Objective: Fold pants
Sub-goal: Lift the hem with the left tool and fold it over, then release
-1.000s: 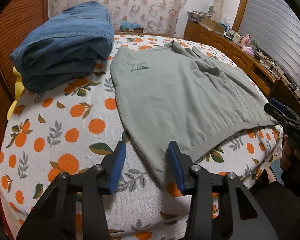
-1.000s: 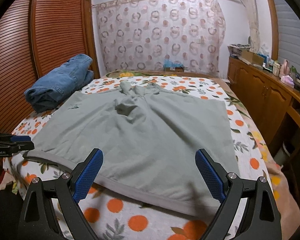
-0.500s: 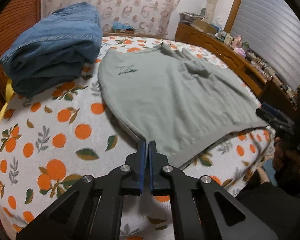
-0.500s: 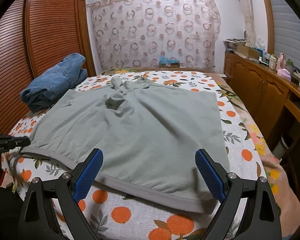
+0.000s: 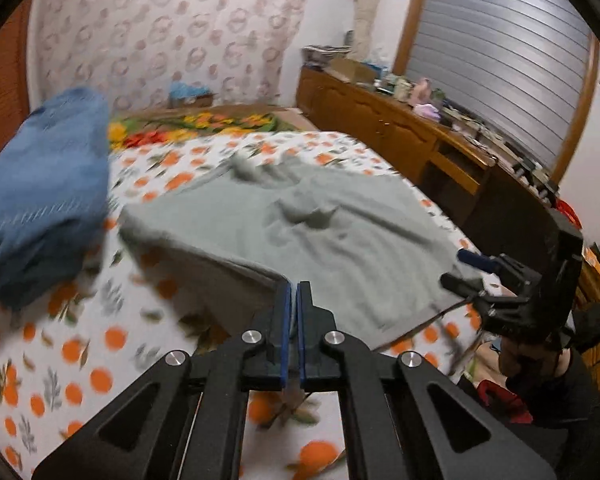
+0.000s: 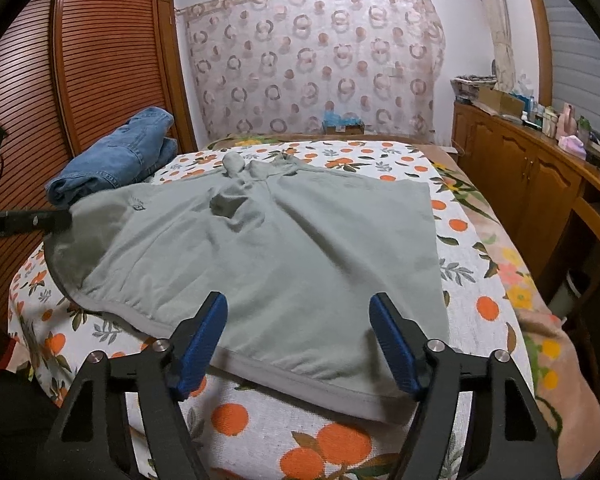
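Grey-green pants [image 6: 268, 256] lie spread on the bed, waistband toward me. My left gripper [image 5: 293, 292] is shut on the left waistband corner of the pants [image 5: 340, 236] and lifts it off the sheet; it also shows at the left edge of the right wrist view [image 6: 60, 220]. My right gripper [image 6: 300, 344] is open, its blue pads on either side of the right waistband edge, just above it. It also shows in the left wrist view [image 5: 468, 268].
Folded blue jeans [image 6: 116, 160] lie at the bed's far left by the slatted wardrobe doors [image 6: 108, 60]. A wooden cabinet [image 6: 540, 184] with clutter runs along the right. The orange-print sheet [image 6: 320, 440] covers the bed; its front edge is just below my grippers.
My left gripper closed on the waistband corner and raised it, pulling that side of the pants up. My right gripper came lower and closer to the waistband, still open.
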Demonstrator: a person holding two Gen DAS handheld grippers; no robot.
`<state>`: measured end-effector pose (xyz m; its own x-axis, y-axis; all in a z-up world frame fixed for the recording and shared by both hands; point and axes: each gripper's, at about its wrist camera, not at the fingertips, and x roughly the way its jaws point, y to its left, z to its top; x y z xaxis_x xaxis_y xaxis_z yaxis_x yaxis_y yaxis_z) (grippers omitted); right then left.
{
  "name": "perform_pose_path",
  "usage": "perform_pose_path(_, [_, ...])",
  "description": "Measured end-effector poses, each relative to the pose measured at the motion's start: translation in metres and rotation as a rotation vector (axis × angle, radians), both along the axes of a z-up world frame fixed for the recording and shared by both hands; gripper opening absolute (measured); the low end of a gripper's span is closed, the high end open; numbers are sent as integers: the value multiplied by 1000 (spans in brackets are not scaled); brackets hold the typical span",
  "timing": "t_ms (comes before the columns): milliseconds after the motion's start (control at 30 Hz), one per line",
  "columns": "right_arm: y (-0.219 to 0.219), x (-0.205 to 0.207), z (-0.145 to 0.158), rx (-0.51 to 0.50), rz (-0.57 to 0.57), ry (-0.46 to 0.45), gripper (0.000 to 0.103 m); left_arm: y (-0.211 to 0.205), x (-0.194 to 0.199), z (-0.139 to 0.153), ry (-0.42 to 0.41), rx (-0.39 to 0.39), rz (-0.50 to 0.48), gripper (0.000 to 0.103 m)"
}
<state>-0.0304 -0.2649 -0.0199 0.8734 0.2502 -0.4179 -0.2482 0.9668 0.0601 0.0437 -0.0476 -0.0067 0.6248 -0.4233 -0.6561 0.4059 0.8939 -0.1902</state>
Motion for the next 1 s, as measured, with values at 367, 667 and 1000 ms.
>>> perform_pose_path(367, [-5,-1,8,1,-19,-4,48,-47,29,11,-14,11,-92,4])
perform_pose_path(667, [-7,0,11,14,-32,-4,38,-86,43,20,-14,-9,-161,4])
perform_pose_path(1000, [-8,4,9,30,-11,13,27,-90,53,25,-49,34,-112,8])
